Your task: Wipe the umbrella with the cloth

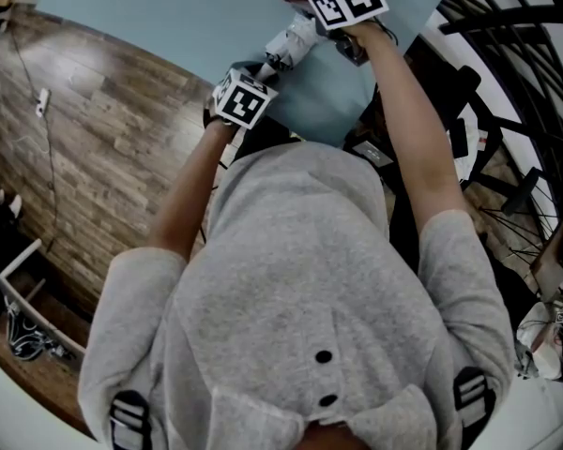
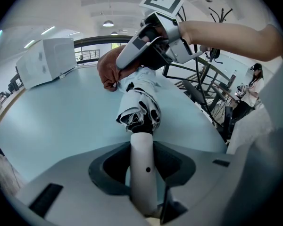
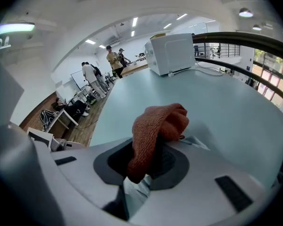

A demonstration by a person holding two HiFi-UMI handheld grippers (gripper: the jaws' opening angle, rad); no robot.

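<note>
1. Left tool [image 2: 144,173] is clamped on the white handle [image 2: 142,147] of the umbrella [image 2: 140,100], which stands between its jaws and fills the gap.
2. Right tool [image 3: 148,166] pinches the cloth [image 3: 156,128], a rust-coloured knit that bunches up and folds over the top of its jaws.
3. From the left tool, the umbrella's long axis runs straight out and away, towards the right tool.
4. The right tool sits at the far part of that axis and presses the cloth onto the canopy, so cloth and umbrella touch.
5. The right tool is the nearer one to the canopy, while the left tool only steadies the handle end.
6. My judgement is that the coming stroke has to run along this axis, between the far end and the handle, with the left grip kept firm.
7. The umbrella is folded shut, and its canopy is white with dark markings.
8. The folds are loosely bunched and ragged where they meet the handle, around a dark collar.
9. It is held over the near edge of the pale blue bench [image 2: 56,112]; whether it rests on the bench I cannot tell.
</note>
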